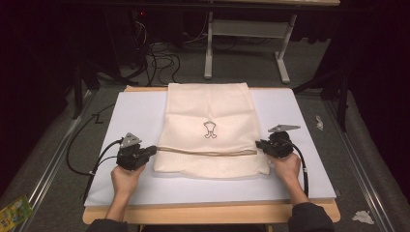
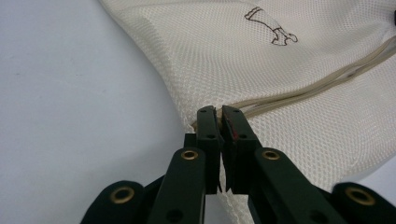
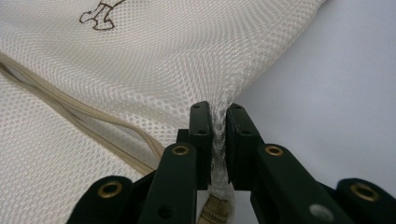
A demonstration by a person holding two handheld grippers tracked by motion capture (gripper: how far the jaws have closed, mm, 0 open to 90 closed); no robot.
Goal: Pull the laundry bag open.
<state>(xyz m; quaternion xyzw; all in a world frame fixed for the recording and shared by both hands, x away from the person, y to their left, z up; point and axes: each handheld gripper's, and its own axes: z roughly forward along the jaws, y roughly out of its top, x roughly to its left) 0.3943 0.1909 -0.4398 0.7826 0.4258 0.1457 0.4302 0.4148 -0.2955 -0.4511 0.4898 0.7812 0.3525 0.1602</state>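
A: High view: cream mesh bag (image 1: 208, 128) lies flat on the white table (image 1: 135, 116), a gripper at each side edge.

B: Left gripper (image 2: 219, 116) is clamped on the bag's edge beside the zipper (image 2: 303, 91). Right gripper (image 3: 218, 114) has mesh between its jaws (pads barely parted, grip loosening).

White mat (image 1: 300, 145) on wooden table (image 1: 208, 213); green packet (image 1: 13, 210) on floor.
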